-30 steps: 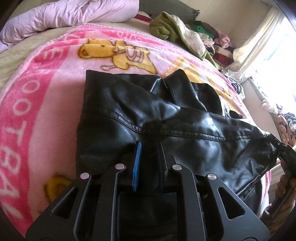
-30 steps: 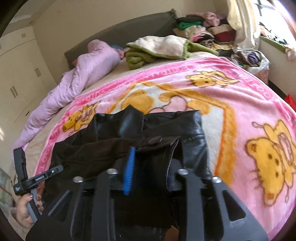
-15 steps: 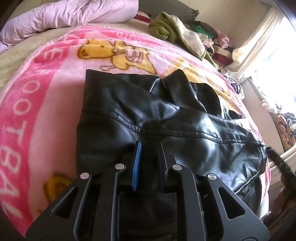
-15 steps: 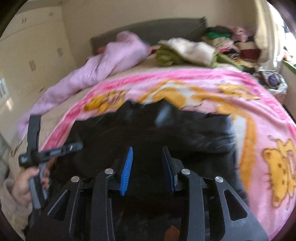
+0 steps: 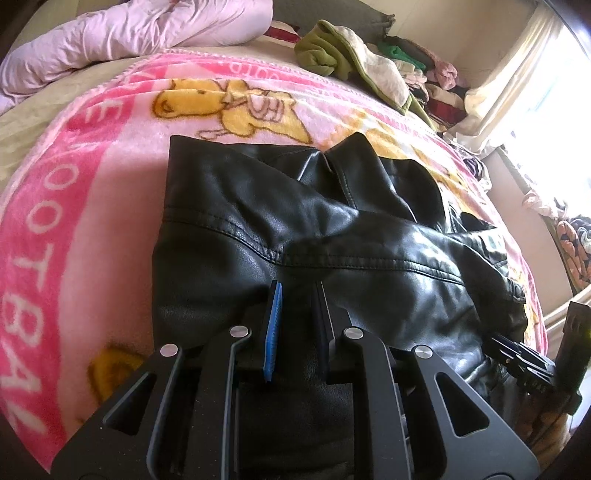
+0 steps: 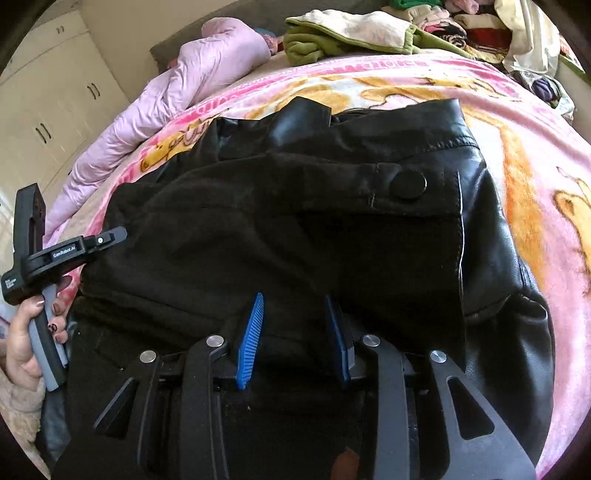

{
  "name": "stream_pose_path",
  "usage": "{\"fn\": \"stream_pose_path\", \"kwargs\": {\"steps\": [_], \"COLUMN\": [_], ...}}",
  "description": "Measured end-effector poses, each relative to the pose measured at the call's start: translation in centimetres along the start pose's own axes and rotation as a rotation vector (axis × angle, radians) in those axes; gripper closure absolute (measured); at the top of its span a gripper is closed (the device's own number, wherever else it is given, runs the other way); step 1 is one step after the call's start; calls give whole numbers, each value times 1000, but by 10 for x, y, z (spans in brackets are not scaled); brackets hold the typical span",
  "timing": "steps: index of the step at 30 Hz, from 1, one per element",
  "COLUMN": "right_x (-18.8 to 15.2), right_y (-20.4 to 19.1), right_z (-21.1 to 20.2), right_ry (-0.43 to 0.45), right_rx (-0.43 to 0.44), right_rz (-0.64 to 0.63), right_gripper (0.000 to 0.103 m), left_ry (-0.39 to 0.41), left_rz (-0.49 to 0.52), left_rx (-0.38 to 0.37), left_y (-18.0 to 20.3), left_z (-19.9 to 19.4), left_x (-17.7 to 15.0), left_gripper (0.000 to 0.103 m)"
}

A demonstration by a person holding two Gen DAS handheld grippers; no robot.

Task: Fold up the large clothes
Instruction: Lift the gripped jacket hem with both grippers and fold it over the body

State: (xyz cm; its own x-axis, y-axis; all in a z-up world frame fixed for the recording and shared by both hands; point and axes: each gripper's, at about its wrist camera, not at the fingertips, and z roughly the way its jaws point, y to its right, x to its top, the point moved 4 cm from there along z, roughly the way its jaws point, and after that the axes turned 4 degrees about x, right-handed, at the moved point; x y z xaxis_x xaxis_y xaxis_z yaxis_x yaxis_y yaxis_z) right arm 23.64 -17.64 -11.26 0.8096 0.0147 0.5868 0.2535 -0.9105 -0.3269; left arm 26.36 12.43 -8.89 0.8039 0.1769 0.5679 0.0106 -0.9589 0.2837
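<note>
- One black leather jacket (image 5: 314, 236) spread mid-blanket on the pink cartoon blanket (image 5: 74, 206), partly folded, near hem bunched.
- Two grippers, both at the jacket's near edge.
- Left gripper (image 5: 295, 325): nearly closed, pads pinching a fold of jacket leather.
- Right gripper (image 6: 295, 332): parted moderately, dark jacket fabric between the blue pads (image 6: 251, 339); cannot tell whether actually pinched.
- Probably best: pinch both layers before lifting, raise both edges together, keep the seam straight, lay flat toward the jacket's collar (image 6: 299, 114).
- Beyond the jacket: one lilac duvet (image 6: 177, 96), one green-cream garment (image 6: 351, 33), several heaped clothes.
</note>
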Motion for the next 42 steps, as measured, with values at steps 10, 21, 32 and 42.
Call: {"fn": "stream_pose_path", "kwargs": {"steps": [10,21,32,42], "right_x": [24,67,72,63], "right_y": [-18,-8,5,30], "right_z": [-46,-41,8,33], "right_ry": [147,208,84,45], "right_rx": [40,-89,-196,-206], "right_rz": [-14,-25,-75,-9], "right_gripper": [68,68,70,75], "left_ry": [71,-109,-131,-135], "left_rz": [84,319,248,230], "left_rx": [-20,-23,-94,-119], "left_y": [36,94,82,83], "left_z": [-37,-6,0,-2], "left_x": [4,-46,-46,-47], "left_gripper": [71,97,97,97]}}
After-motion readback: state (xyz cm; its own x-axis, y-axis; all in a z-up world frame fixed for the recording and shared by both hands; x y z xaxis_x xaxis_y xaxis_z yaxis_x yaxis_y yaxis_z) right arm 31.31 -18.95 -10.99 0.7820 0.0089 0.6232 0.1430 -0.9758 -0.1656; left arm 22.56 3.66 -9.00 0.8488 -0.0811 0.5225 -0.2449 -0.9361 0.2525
